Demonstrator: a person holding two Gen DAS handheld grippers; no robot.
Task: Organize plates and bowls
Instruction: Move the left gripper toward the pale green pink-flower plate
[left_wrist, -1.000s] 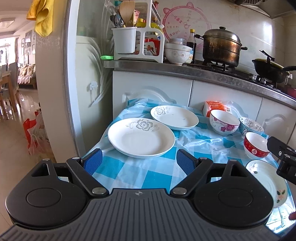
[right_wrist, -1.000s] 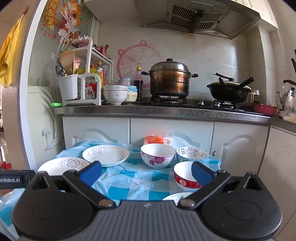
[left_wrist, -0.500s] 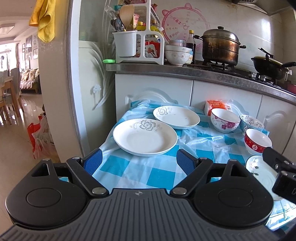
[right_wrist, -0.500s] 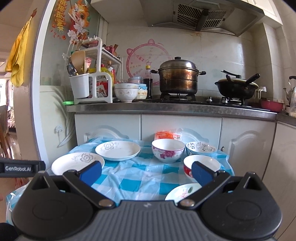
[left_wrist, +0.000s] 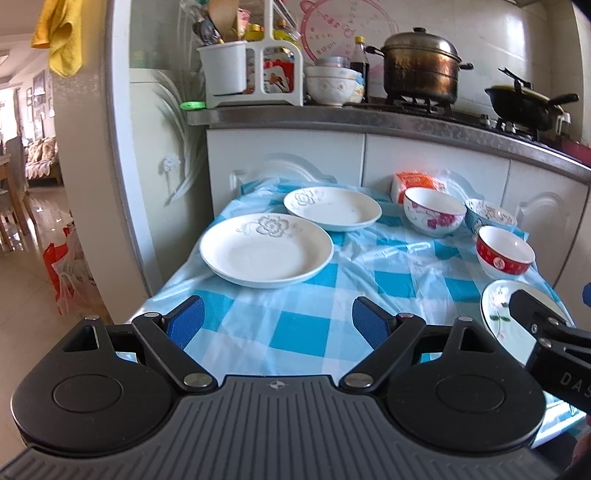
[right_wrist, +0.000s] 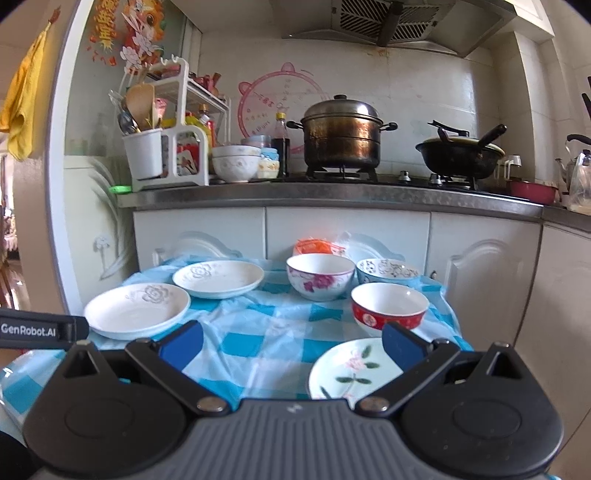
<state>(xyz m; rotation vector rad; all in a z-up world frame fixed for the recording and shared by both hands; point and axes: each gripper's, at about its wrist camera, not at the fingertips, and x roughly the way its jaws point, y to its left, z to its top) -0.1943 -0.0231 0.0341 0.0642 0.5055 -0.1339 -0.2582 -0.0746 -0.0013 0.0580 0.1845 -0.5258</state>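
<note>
On the blue checked tablecloth (left_wrist: 303, 325) lie a large white plate (left_wrist: 266, 249) at the near left and a second white plate (left_wrist: 332, 208) behind it. To the right stand a purple-flowered bowl (left_wrist: 434, 212), a blue patterned bowl (left_wrist: 489, 218) and a red bowl (left_wrist: 504, 251). A small flowered plate (right_wrist: 351, 369) lies at the near right. My left gripper (left_wrist: 277, 321) is open and empty in front of the large plate. My right gripper (right_wrist: 291, 345) is open and empty, its right finger over the small plate.
White cabinets (right_wrist: 347, 232) and a steel counter (right_wrist: 332, 190) rise behind the table. On the counter stand a utensil rack (right_wrist: 166, 147), stacked bowls (right_wrist: 234, 162), a steel pot (right_wrist: 341, 134) and a black wok (right_wrist: 460, 151). A wall corner (left_wrist: 110, 166) borders the table's left side.
Both grippers have pulled back and dropped slightly, so the table shows more fully. The right gripper's small plate has come into view. No dish has moved.
</note>
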